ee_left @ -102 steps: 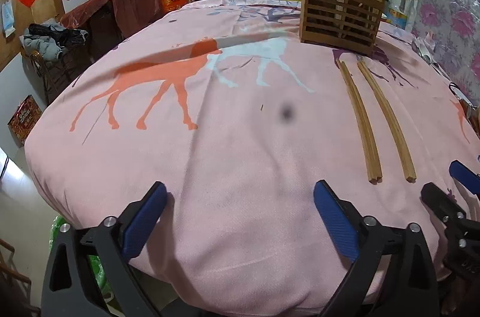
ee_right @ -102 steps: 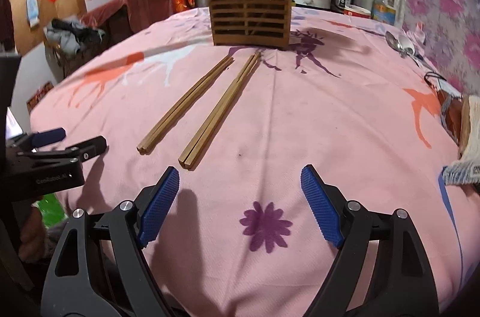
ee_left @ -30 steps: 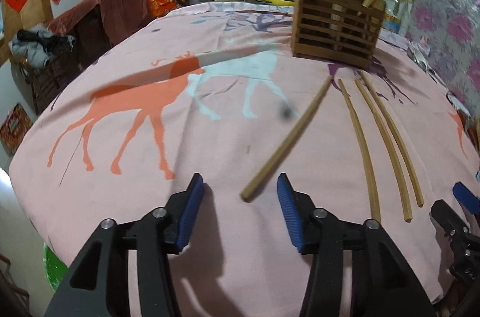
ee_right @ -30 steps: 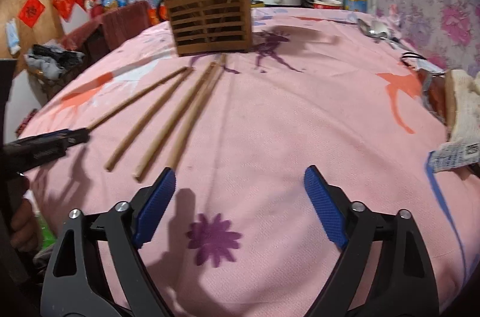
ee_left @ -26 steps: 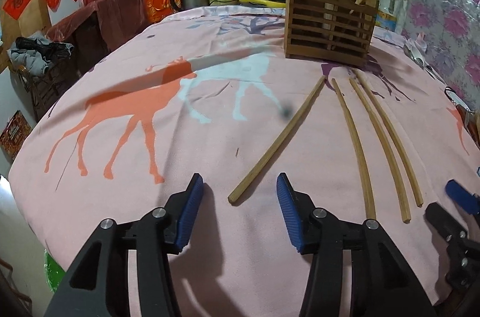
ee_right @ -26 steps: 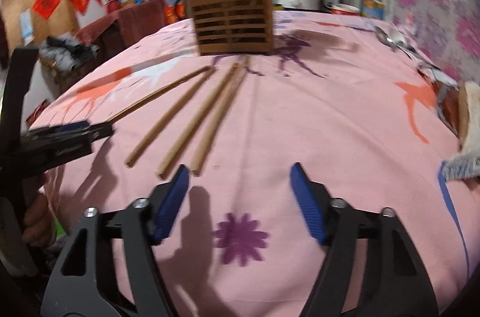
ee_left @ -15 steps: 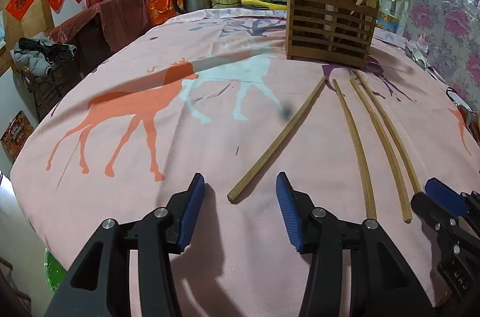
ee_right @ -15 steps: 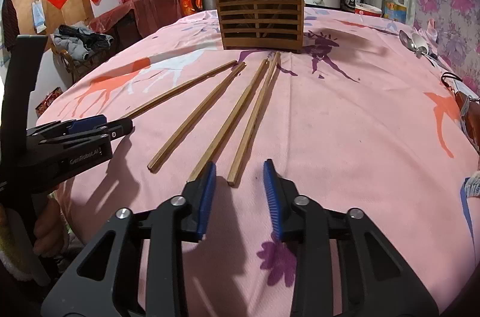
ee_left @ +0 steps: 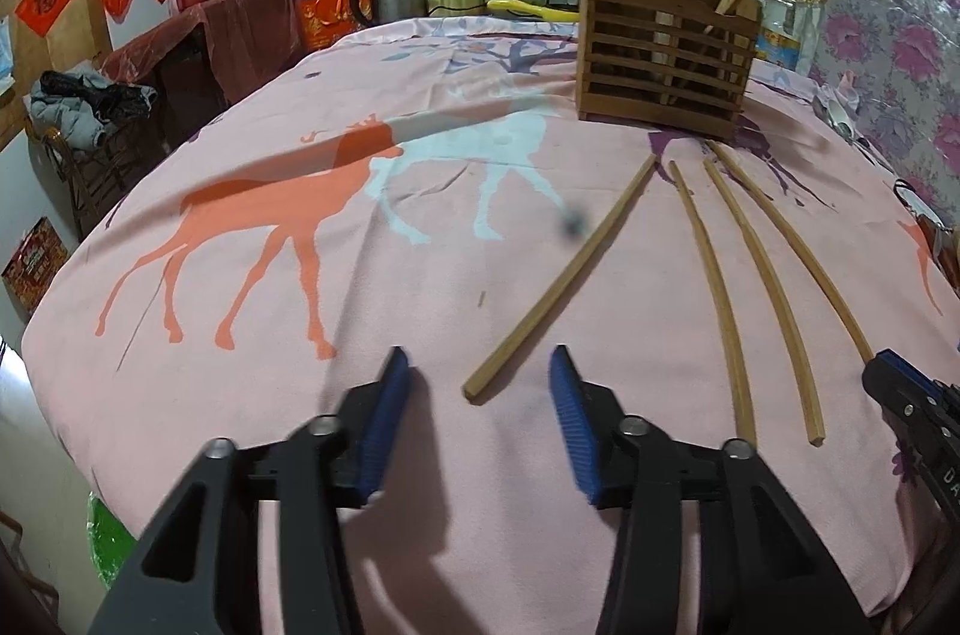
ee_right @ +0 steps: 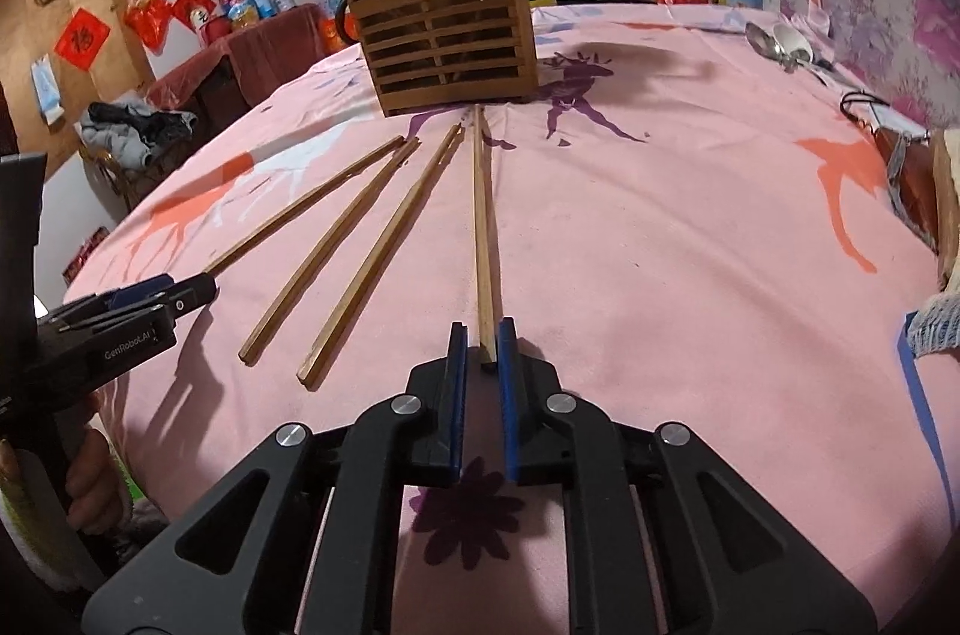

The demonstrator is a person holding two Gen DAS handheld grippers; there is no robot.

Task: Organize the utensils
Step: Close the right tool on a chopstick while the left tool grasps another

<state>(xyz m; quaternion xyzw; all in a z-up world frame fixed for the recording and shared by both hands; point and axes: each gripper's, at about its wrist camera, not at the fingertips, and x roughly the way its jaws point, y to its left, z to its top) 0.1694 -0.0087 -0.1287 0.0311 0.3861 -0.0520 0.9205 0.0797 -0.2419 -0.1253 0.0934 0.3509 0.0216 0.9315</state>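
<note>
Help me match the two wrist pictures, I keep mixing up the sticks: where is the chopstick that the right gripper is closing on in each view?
Left wrist view: the rightmost chopstick, running from the wooden utensil holder down to the right gripper at the right edge.
Right wrist view: the chopstick at centre, its near end between the closing jaws of the right gripper.
Shared landmark: the wooden utensil holder.
</note>
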